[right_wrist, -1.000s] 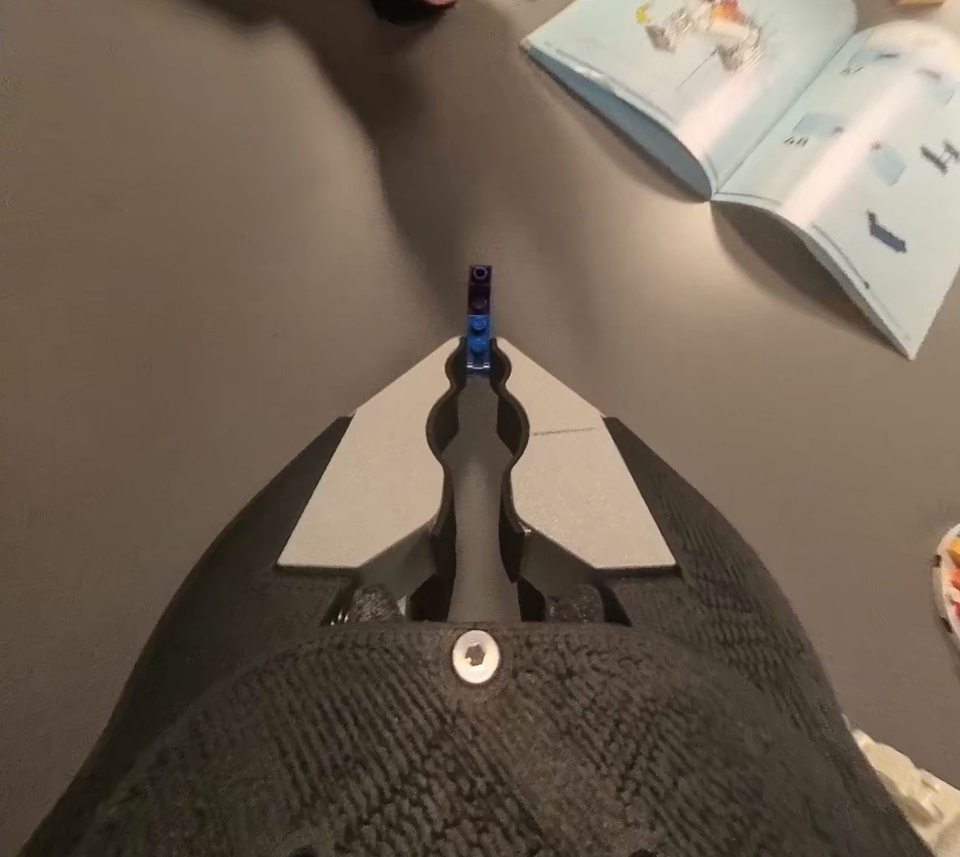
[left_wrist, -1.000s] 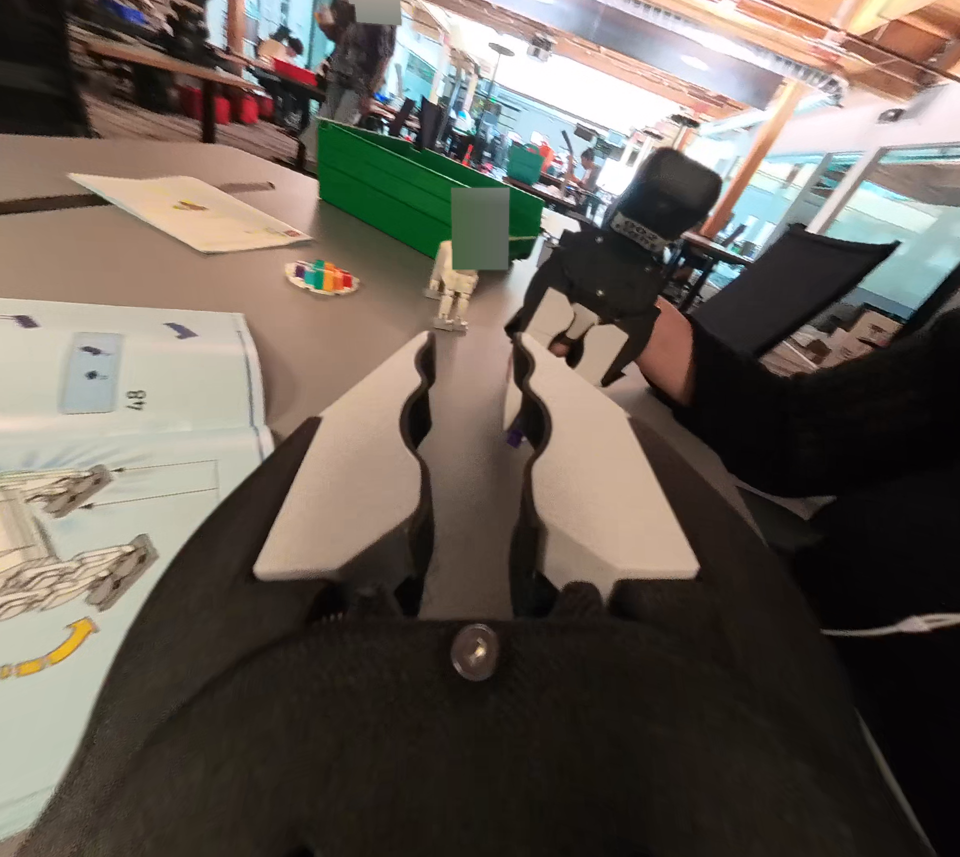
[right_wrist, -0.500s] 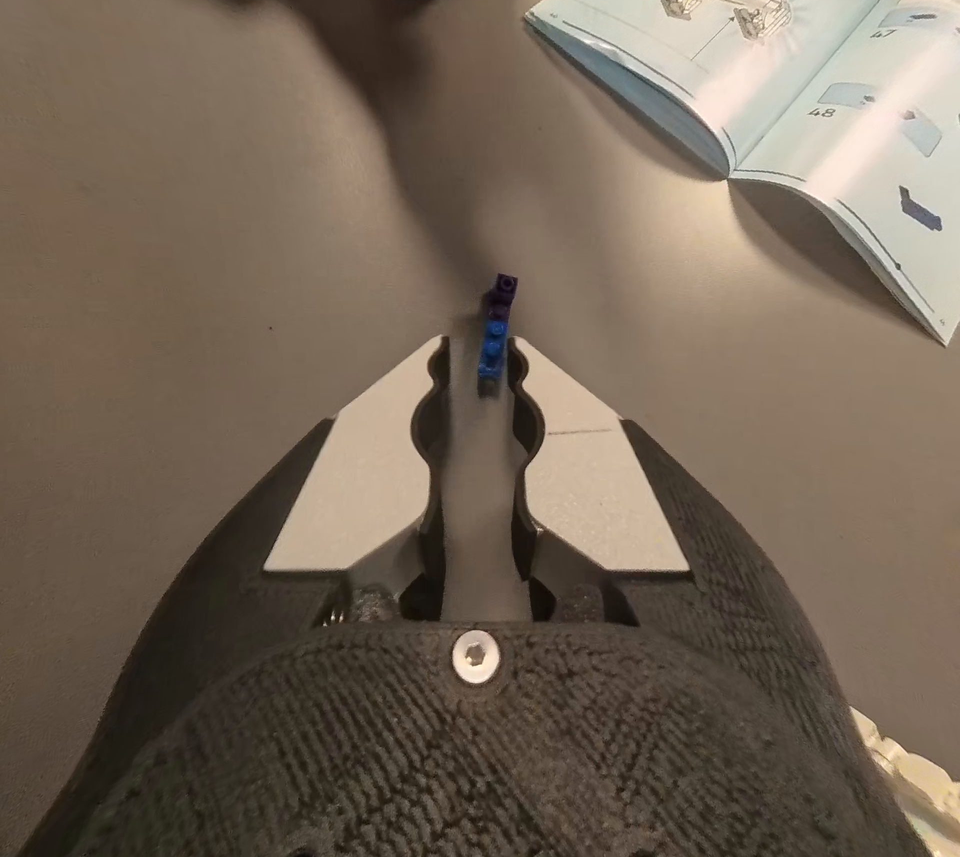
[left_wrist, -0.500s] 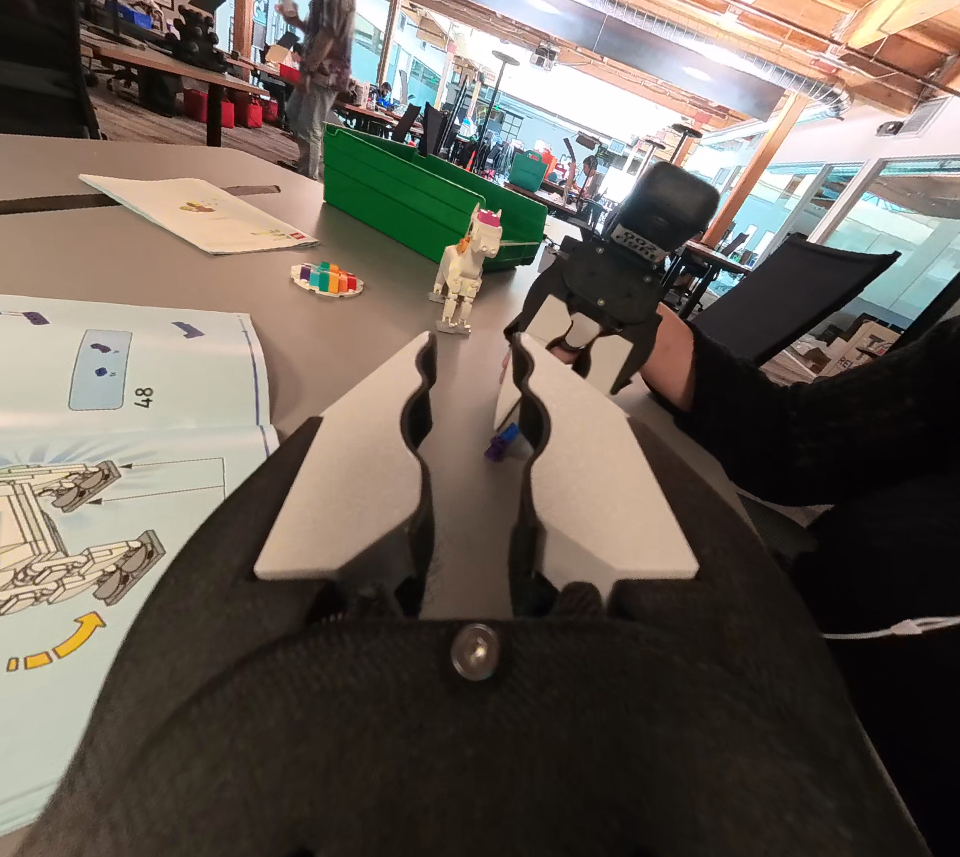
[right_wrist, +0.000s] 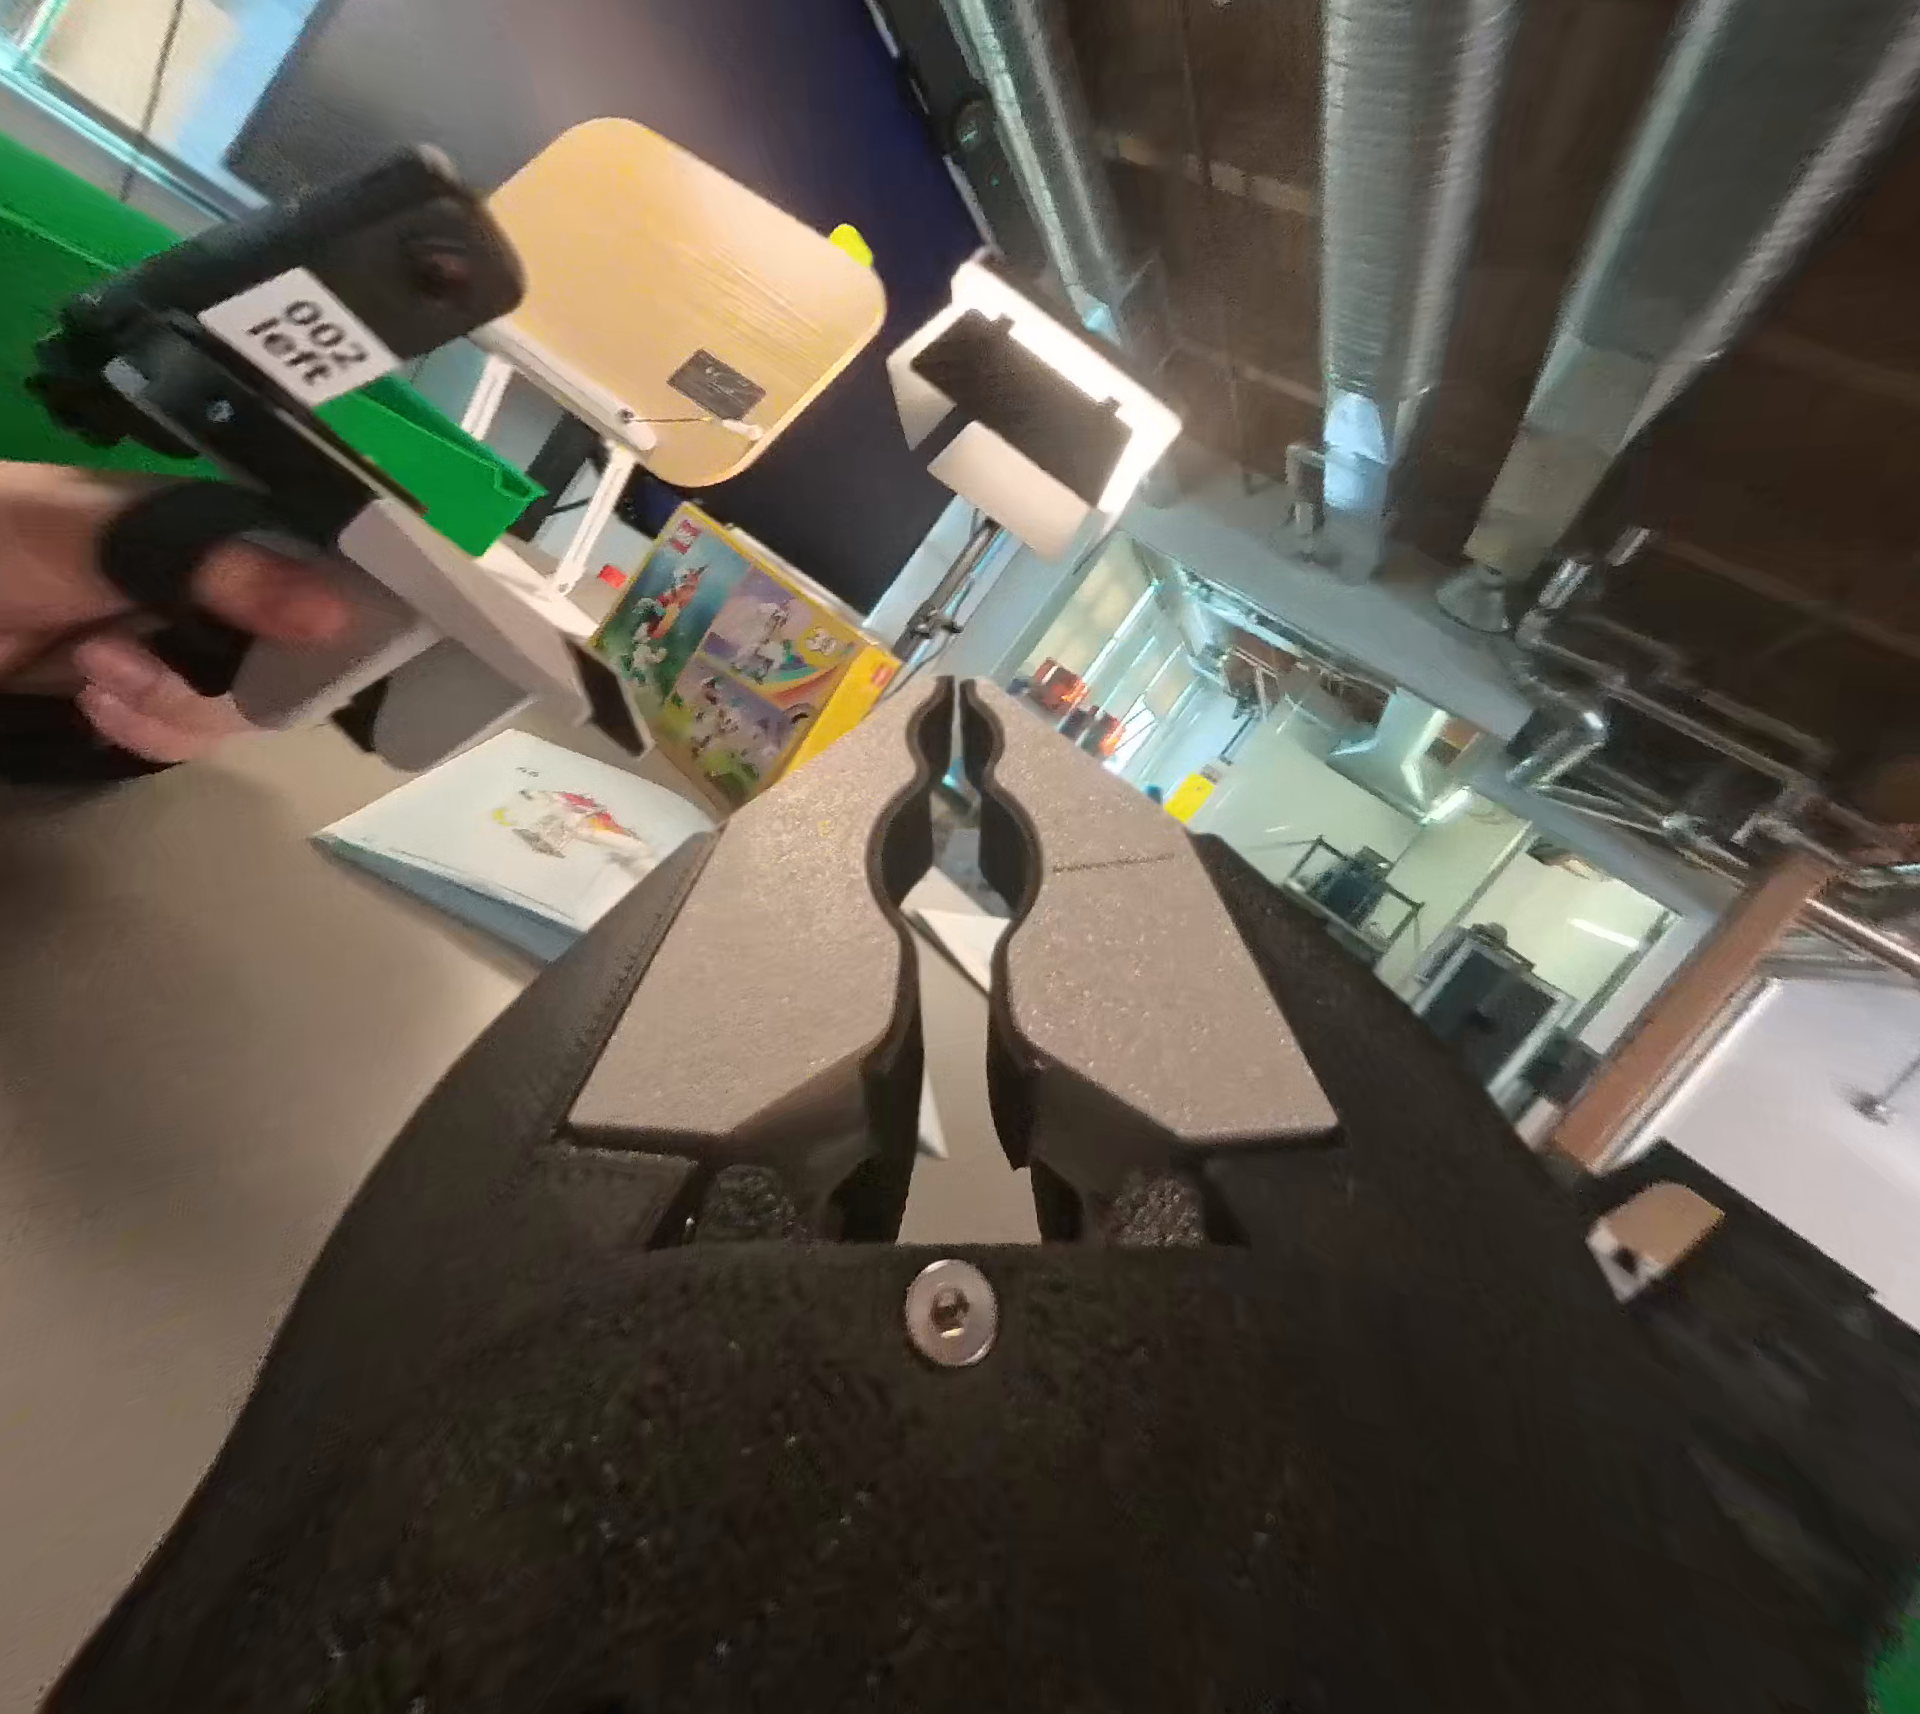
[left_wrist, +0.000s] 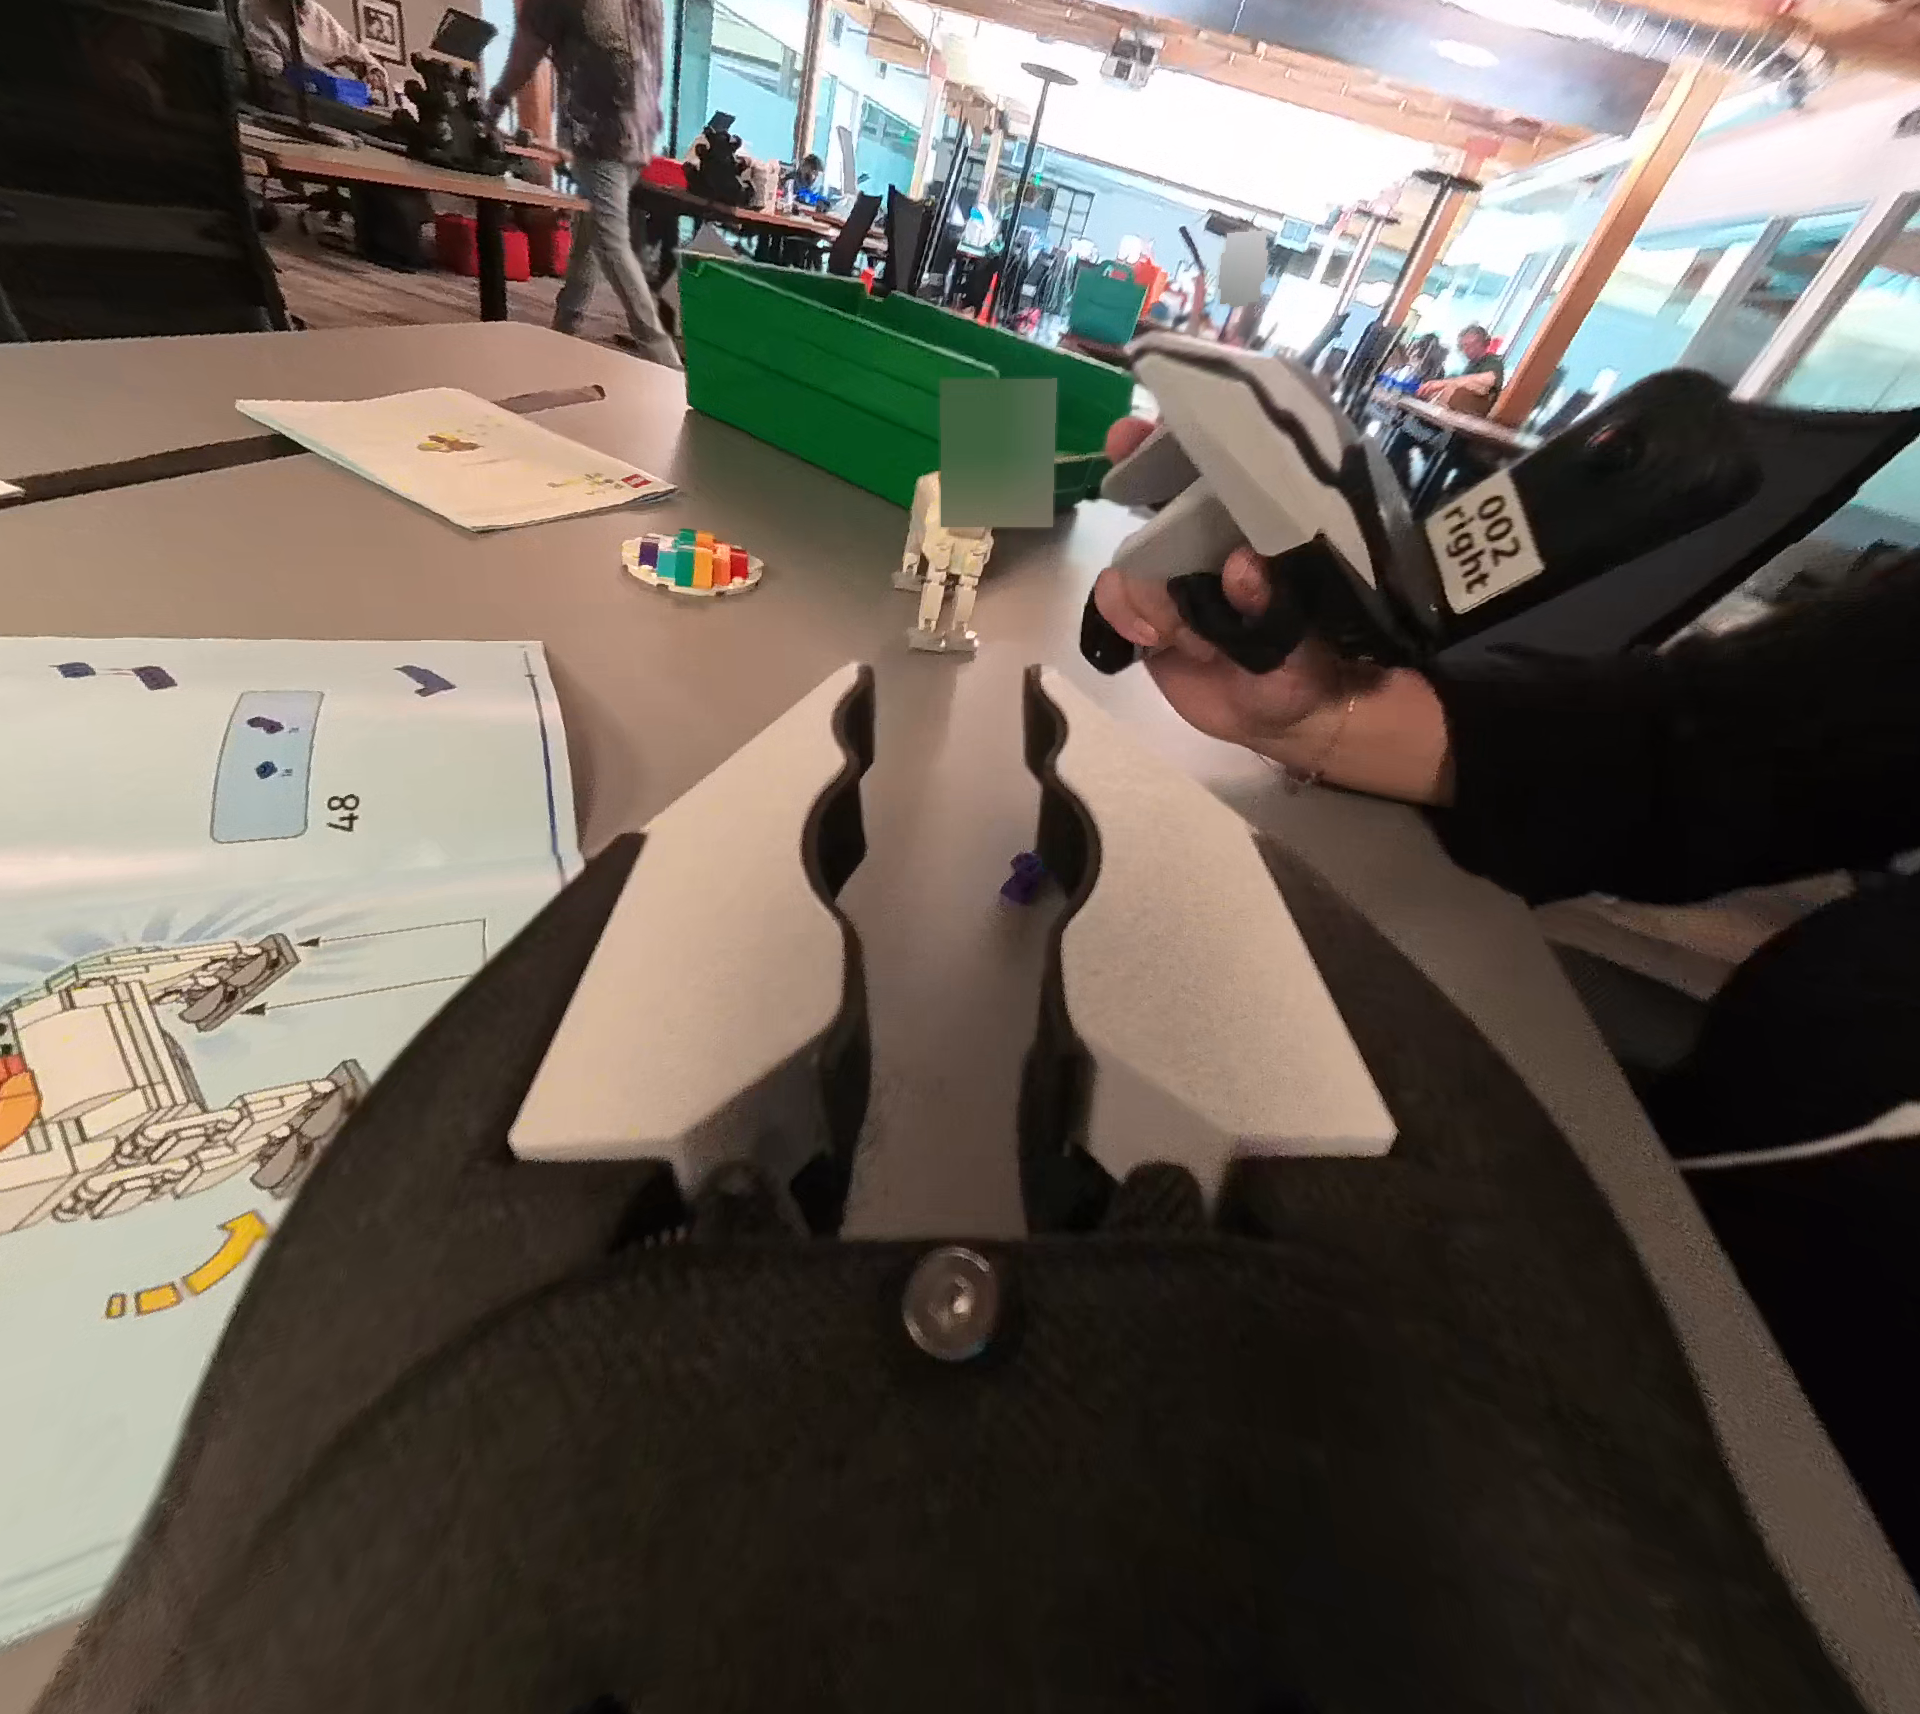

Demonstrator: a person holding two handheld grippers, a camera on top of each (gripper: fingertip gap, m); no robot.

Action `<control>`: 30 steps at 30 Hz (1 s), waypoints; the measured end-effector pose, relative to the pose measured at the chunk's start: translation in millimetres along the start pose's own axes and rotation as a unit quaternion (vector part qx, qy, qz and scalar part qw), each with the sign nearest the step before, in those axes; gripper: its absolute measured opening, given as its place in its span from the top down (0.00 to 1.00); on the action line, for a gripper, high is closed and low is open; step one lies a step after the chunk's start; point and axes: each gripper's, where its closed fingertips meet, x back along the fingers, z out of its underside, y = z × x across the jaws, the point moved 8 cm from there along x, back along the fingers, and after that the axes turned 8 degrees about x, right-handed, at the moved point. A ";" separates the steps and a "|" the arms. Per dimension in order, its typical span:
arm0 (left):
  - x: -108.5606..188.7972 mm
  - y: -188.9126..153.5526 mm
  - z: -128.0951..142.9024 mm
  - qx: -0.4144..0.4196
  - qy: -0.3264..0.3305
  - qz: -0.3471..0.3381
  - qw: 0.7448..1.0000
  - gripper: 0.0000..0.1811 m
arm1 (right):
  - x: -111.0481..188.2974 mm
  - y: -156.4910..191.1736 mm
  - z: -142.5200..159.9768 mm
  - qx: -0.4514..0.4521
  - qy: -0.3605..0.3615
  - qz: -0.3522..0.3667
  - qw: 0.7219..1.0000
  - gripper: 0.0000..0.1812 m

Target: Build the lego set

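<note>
Between your left gripper (left_wrist: 945,698) fingers, parted and empty | purple piece (left_wrist: 1022,878) loose on table (left_wrist: 312,542) | right gripper (right_wrist: 954,696) nearly closed, empty, raised | risk: you close off-centre and flick it away.

We see a tiny purple lego piece (left_wrist: 1021,877) lying on the grey tabletop (left_wrist: 312,563). Farther off a white brick-built four-legged figure (left_wrist: 943,568) stands upright; left of it, a small round plate of coloured bricks (left_wrist: 691,564).
</note>
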 end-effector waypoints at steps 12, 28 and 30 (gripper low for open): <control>-45.7 4.9 -8.0 -0.149 -0.012 -0.168 0.974 1.00 | 4.6 9.9 24.8 -0.043 -0.031 -0.107 0.993 1.00; -115.2 88.3 -20.5 -0.118 0.231 -0.293 0.920 0.74 | 18.8 -5.1 30.7 -0.102 -0.046 -0.123 0.986 1.00; -126.0 94.2 -12.7 -0.119 0.281 -0.299 0.904 0.71 | 19.4 -4.7 30.2 -0.105 -0.047 -0.125 0.986 1.00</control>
